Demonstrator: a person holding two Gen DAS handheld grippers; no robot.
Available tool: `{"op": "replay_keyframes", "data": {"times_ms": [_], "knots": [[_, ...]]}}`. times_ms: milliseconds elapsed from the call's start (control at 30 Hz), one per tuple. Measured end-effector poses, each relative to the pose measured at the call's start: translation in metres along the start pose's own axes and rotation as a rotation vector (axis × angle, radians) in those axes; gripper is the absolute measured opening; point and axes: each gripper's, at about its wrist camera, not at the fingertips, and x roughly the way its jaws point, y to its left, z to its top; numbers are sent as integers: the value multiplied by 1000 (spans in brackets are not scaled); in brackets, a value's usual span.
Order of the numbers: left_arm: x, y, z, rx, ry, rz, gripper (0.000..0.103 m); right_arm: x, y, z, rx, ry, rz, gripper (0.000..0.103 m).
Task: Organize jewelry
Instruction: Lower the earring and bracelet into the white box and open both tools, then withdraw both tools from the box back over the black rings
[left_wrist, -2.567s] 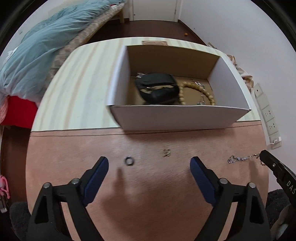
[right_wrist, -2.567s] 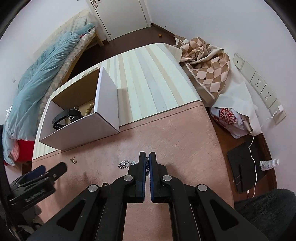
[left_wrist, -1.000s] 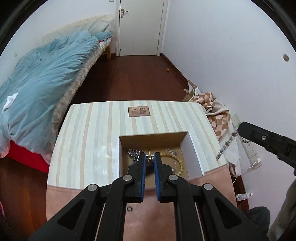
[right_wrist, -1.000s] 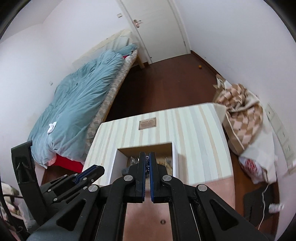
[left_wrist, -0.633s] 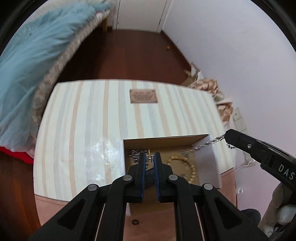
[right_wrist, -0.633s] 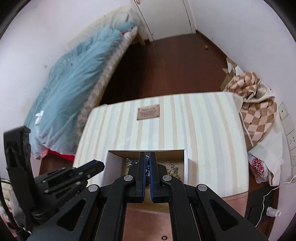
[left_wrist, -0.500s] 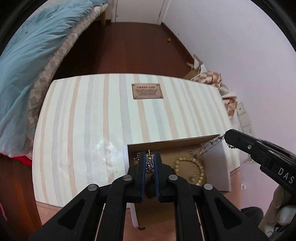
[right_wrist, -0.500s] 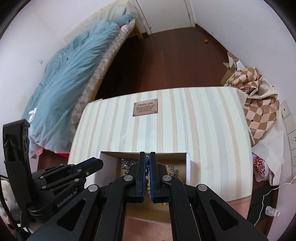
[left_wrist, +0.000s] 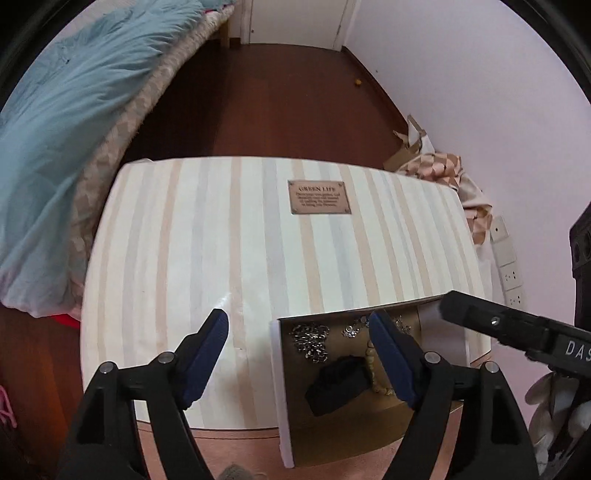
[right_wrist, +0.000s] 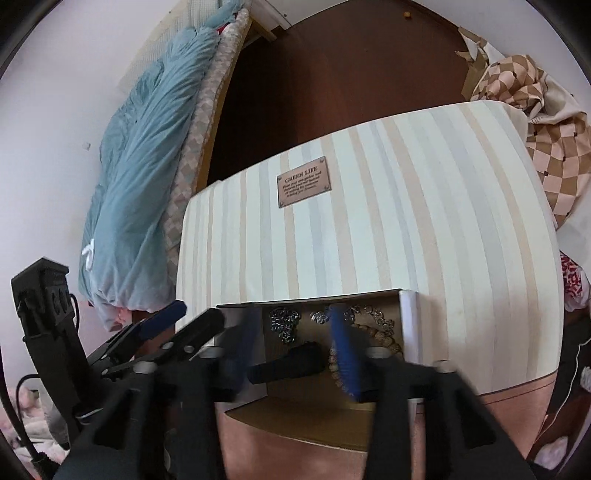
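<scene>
An open cardboard box (left_wrist: 281, 387) with white walls sits low and right in the left wrist view. Inside lie silver chains (left_wrist: 310, 339), a black strap (left_wrist: 338, 380) and a wooden bead bracelet (left_wrist: 373, 365). My left gripper (left_wrist: 297, 326) hangs over the box's left wall, its jaws opening with nothing between the blue pads. My right gripper (right_wrist: 291, 343) is blurred above the box (right_wrist: 408, 325), its jaws also opening with no chain in them. The chains (right_wrist: 282, 323) and beads (right_wrist: 384, 338) lie below it.
The box stands on a striped table top (left_wrist: 221, 240) with a brown plaque (left_wrist: 319, 197). A bed with a blue duvet (left_wrist: 55, 129) runs along the left. Checked cloth (right_wrist: 535, 110) is heaped at the right by the wall, and dark floor lies beyond the table.
Both grippers went from shut to open. The chain that dangled from the right gripper is gone from its tip. Both hands came lower and closer over the box.
</scene>
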Motion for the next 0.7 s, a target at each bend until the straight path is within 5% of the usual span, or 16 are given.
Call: {"op": "replay_keyframes", "data": {"times_ms": [100,200,333,467,700], "knots": [[-10,2,-2,3,-28,29,83,-12,4,-4,-35,-41,-61,49],[-22,2,-8,14,-76,85,102,-25,13,-13,-115,-103,-198,75],[-36,3,-27,17,-152,166,102,-36,24,-39,-225,-158,-406,95],[-39,2,-53,11,-170,206,103,-35,26,-71,-285,-182,-537,98],[-47,-3,-86,-3,-165,209,103,-44,30,-106,-284,-205,-559,99]]}}
